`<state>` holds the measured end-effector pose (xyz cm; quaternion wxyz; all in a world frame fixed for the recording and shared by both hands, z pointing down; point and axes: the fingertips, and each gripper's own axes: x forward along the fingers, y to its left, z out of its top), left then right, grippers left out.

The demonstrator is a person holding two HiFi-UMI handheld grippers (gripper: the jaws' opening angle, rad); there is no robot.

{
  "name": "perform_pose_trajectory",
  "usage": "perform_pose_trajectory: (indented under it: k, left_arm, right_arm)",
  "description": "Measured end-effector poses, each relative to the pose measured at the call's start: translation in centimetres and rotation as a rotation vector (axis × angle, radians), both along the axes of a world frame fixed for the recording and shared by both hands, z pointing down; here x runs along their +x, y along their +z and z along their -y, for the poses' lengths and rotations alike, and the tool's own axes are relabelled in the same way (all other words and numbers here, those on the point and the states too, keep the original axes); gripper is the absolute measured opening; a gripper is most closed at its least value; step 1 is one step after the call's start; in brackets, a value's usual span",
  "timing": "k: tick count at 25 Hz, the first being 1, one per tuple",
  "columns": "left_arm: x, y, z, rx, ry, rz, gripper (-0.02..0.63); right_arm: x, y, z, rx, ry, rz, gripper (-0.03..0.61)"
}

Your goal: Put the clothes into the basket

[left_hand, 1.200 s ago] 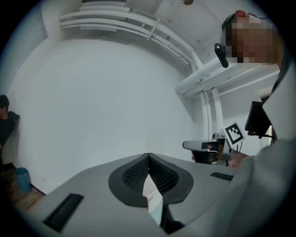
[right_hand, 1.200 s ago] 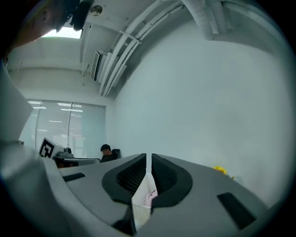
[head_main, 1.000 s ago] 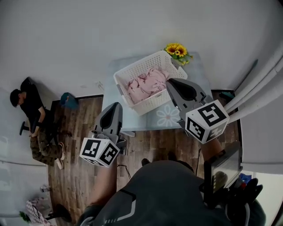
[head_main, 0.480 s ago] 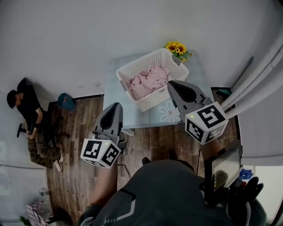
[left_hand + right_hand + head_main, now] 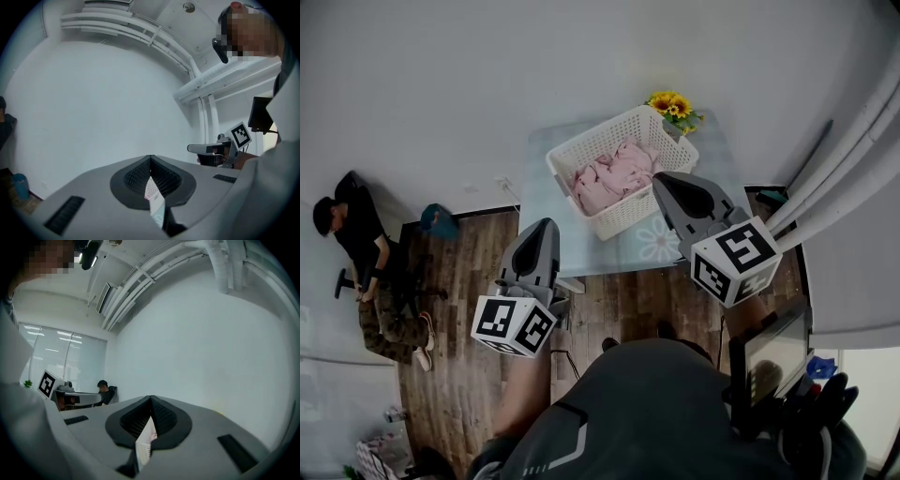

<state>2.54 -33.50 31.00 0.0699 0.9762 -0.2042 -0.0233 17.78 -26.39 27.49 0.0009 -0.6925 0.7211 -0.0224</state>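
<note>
The crumpled pink clothes point(image 5: 614, 173) lie inside the white lattice plastic basket point(image 5: 591, 134). My left gripper point(image 5: 546, 225) and right gripper point(image 5: 662, 179) hang clear of it, both closed and empty. Swinging the right one low could clip the rim and shove the basket.

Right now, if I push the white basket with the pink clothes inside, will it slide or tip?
Probably slide: the basket looks low and wide, so tipping seems unlikely. Its perforated plastic walls and the crumpled pink clothes suggest a light load, so a gentle push may be enough. The clothes look soft and would likely shift a little.
</note>
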Motion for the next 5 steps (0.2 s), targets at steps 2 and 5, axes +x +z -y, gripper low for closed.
perform_pose_trajectory:
  k: [2, 5]
  left_arm:
    - [-0.17, -0.09, 0.16, 0.007, -0.02, -0.016, 0.009]
    - [-0.55, -0.24, 0.19, 0.02, -0.046, -0.024, 0.009]
  right_arm:
    - [0.13, 0.1, 0.03, -0.004, -0.004, 0.006, 0.014]
    - [0.11, 0.23, 0.1, -0.012, -0.023, 0.039, 0.014]
